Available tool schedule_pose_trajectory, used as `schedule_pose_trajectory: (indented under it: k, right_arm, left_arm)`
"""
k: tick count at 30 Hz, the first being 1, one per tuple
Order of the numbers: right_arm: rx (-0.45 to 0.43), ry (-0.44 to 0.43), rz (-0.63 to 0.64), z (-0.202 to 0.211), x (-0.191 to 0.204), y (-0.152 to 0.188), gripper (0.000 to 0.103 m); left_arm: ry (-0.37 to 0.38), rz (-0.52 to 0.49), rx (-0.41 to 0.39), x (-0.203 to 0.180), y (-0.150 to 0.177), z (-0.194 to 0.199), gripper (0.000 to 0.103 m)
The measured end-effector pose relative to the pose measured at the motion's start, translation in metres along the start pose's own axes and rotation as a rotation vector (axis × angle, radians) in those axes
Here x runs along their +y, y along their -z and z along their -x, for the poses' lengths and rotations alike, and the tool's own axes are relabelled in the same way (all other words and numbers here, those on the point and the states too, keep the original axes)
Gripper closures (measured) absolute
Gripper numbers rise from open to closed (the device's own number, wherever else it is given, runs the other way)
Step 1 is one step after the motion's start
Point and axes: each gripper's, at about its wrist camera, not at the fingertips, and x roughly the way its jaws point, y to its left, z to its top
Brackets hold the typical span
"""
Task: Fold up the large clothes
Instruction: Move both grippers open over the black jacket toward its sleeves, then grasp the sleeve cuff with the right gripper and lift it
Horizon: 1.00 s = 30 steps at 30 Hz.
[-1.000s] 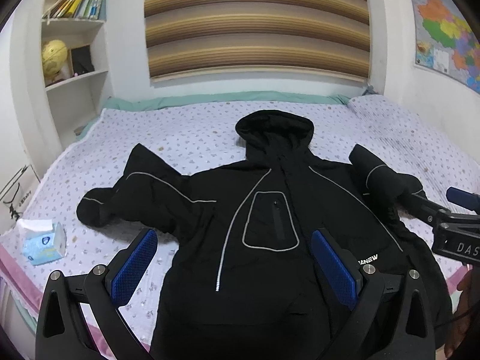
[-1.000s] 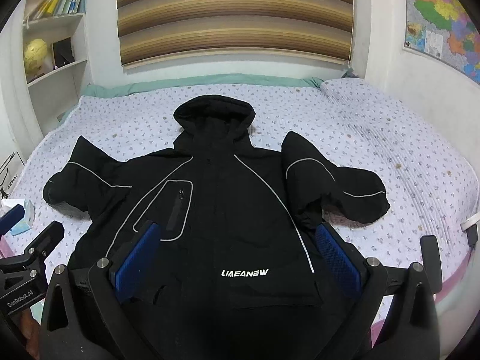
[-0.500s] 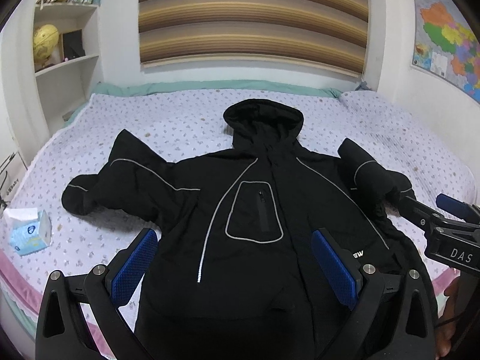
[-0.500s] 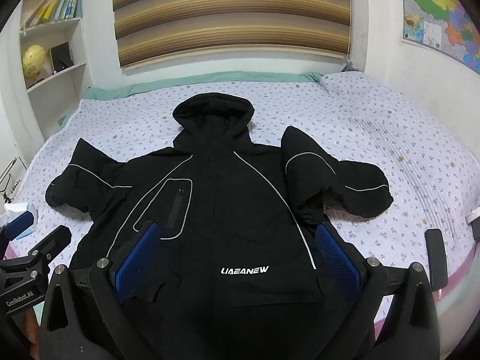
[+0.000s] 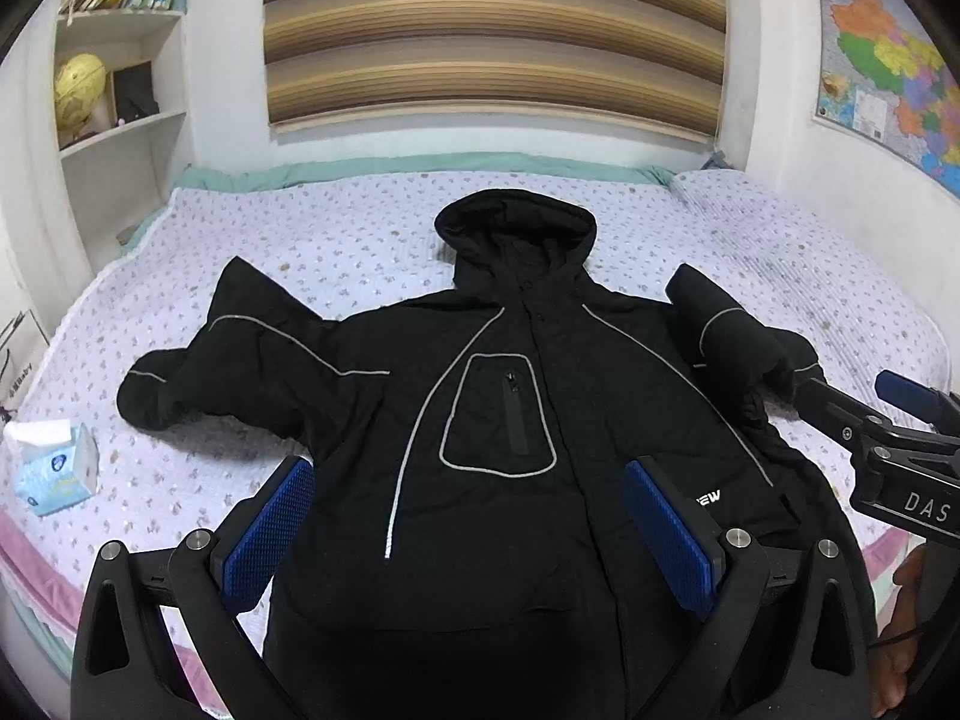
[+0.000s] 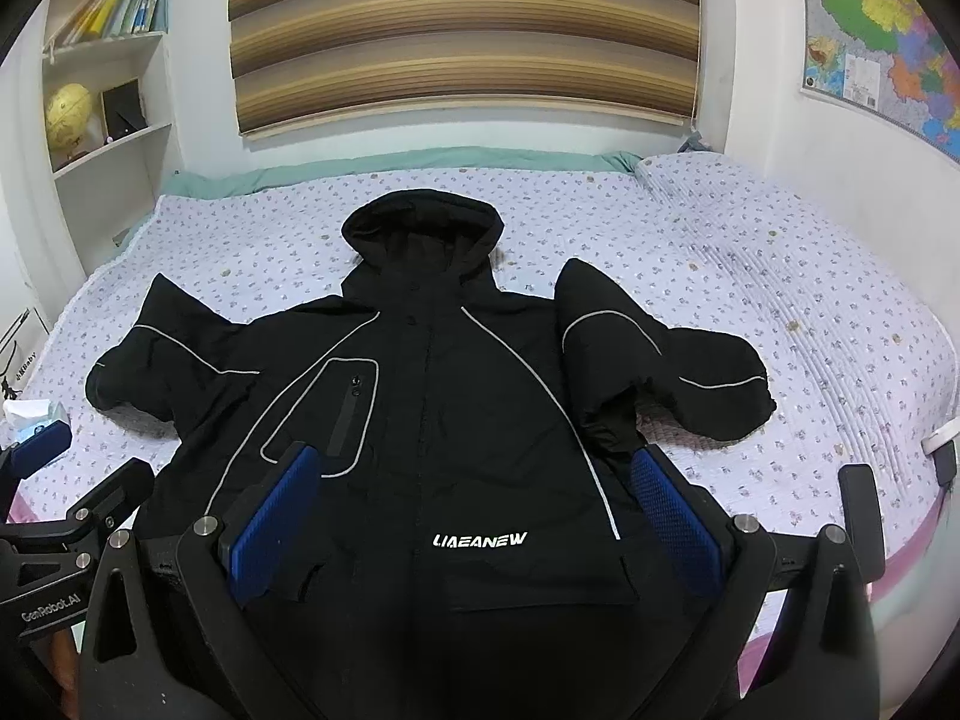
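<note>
Black and padded, a hooded jacket with thin grey piping lies face up and spread flat across the middle of a bed covered by a lilac quilt with a small floral print. Its hood points toward the striped brown roller blind at the top of the frame, and both sleeves are bent out to the sides. White lettering sits low on the jacket's front in the right wrist view.

At the bottom of the left wrist view, the left gripper hangs above the jacket's lower half, its blue-padded fingers spread wide with nothing between them. The right gripper hangs over the hem in the same way, jaws wide apart and empty.

A light blue tissue pack rests on the quilt at the left edge, well apart from the sleeve. White shelves with books and a yellow globe fill the upper left; a coloured wall map hangs at the upper right.
</note>
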Motion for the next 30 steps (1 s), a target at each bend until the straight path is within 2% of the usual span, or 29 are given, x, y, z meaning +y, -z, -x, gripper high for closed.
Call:
schedule_pose_trajectory:
  k: [7,14,22,25,27,29,30]
  right_arm:
    - [-0.007,-0.007,-0.002,-0.001,-0.004,0.004,0.000]
    - [-0.008,-0.003,-0.015,-0.012,-0.029,0.010,0.000]
    - [-0.008,0.005,-0.051,-0.032,-0.085,0.009,0.000]
    - [-0.014,-0.049,-0.056,-0.036,-0.112,0.007,0.000]
    - [-0.024,-0.054,-0.080,-0.039,-0.133,0.006,0.000]
    - [-0.039,-0.024,-0.100,-0.043,-0.156,0.004,0.000]
    - [-0.044,0.013,-0.109,-0.047,-0.171,0.003,0.000]
  left_arm:
    - [-0.016,0.002,0.013,-0.006,-0.001,-0.005,0.001]
    - [-0.020,-0.034,0.020,-0.044,-0.006,-0.020,0.001]
    - [-0.008,-0.111,0.019,-0.102,-0.022,-0.055,0.001]
    - [0.052,-0.103,0.019,-0.116,-0.035,-0.073,0.001]
    - [0.107,-0.150,-0.039,-0.125,-0.045,-0.086,0.001]
    - [0.072,-0.208,-0.089,-0.132,-0.050,-0.102,0.001]
    - [0.054,-0.223,-0.084,-0.134,-0.054,-0.119,0.001]
